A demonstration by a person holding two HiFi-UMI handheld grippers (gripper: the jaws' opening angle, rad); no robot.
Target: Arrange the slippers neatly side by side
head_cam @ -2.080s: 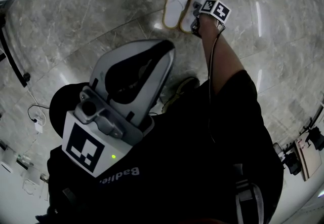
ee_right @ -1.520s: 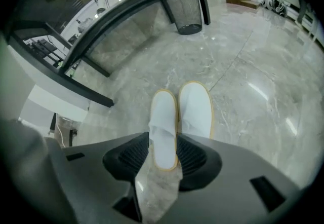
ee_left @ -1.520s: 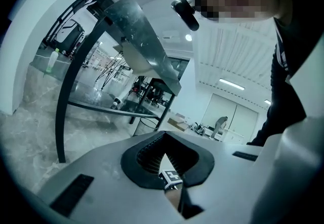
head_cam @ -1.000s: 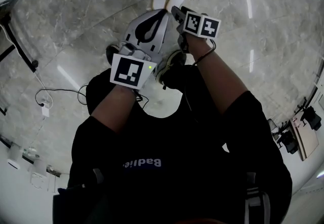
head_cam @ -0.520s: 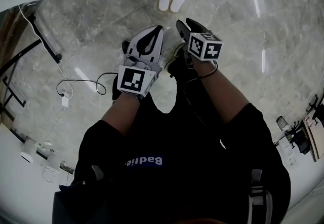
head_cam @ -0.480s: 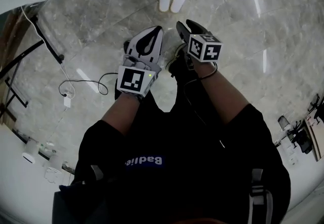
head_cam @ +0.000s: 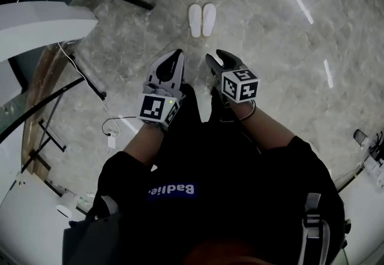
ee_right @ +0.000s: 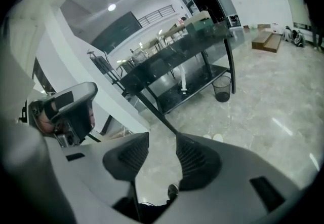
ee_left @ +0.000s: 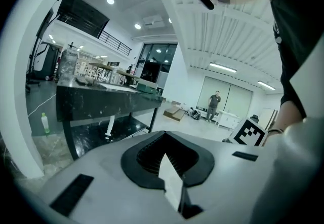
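The slippers look paired, so the left gripper, fingers closed empty, and right gripper, fingers parted empty, needn't nudge them.

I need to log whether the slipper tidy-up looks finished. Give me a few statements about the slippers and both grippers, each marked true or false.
1. The two white slippers lie side by side on the floor. True.
2. The right gripper is clamped on a slipper. False: its jaws stand apart with only floor showing between them.
3. The left gripper rests on the slippers. False: it is held up near the person's body, well apart from them.
4. The slippers point the same way, toes level. True, as far as the head view shows.
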